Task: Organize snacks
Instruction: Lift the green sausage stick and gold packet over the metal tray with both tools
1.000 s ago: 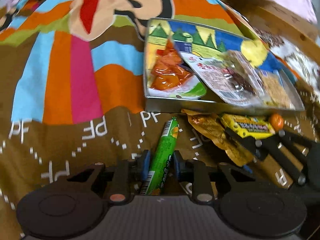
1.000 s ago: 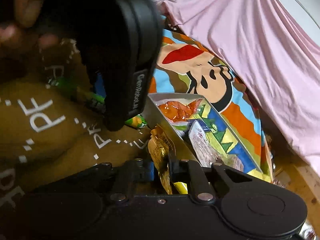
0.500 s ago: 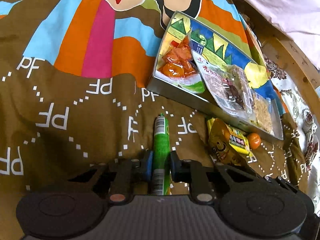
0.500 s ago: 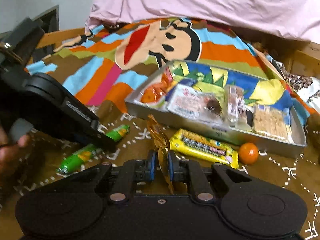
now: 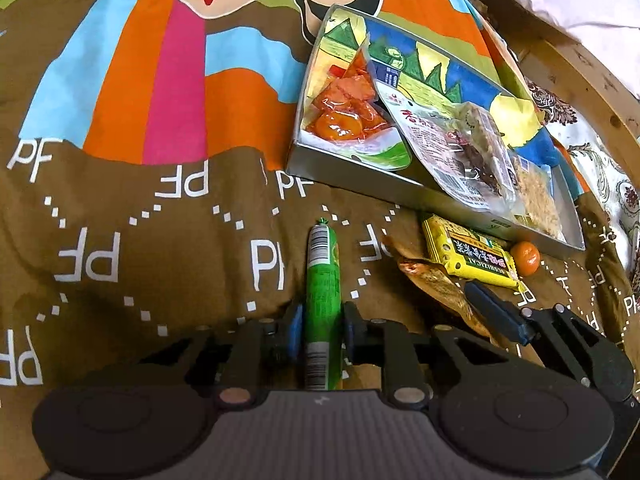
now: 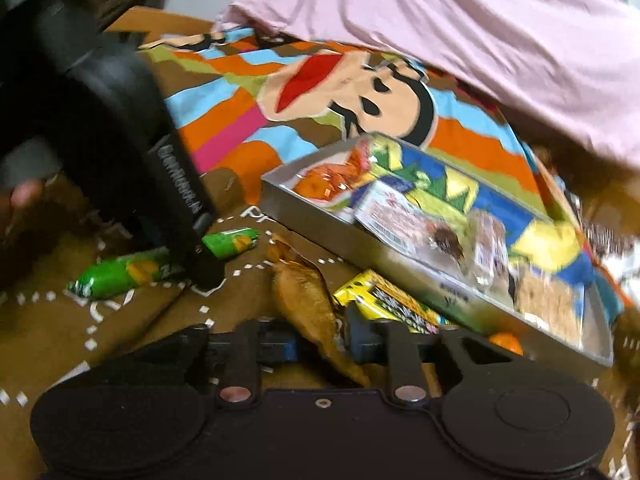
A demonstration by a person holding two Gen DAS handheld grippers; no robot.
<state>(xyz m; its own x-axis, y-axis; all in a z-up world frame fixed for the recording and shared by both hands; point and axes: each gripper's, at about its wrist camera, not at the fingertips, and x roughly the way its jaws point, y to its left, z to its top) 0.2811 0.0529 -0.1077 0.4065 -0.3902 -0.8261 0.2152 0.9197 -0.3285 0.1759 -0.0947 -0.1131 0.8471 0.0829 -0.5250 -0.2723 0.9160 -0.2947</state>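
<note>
My left gripper (image 5: 320, 332) is shut on a green sausage stick (image 5: 322, 280), barcode side up, which points toward the metal tray (image 5: 360, 178). In the right wrist view the same stick (image 6: 120, 272) lies low over the brown blanket under a black left finger (image 6: 188, 216). My right gripper (image 6: 320, 340) is shut on a crinkled brown snack packet (image 6: 306, 300). From the left wrist view that packet (image 5: 432, 280) shows with a right finger (image 5: 492, 312) beside it. The tray (image 6: 316, 216) holds several packets.
A yellow snack bar (image 5: 472, 258) and a small orange (image 5: 525, 258) lie on the blanket against the tray's near wall. A pink sheet (image 6: 460, 40) covers the far side. A wooden edge (image 5: 580, 64) runs at the right. A hand (image 6: 24, 196) grips the left tool.
The left view has rolled and the stick now shows its barcode. The right gripper has rolled, first to level and now tilted, keeping the brown packet, and its finger is back at the left view's right edge.
</note>
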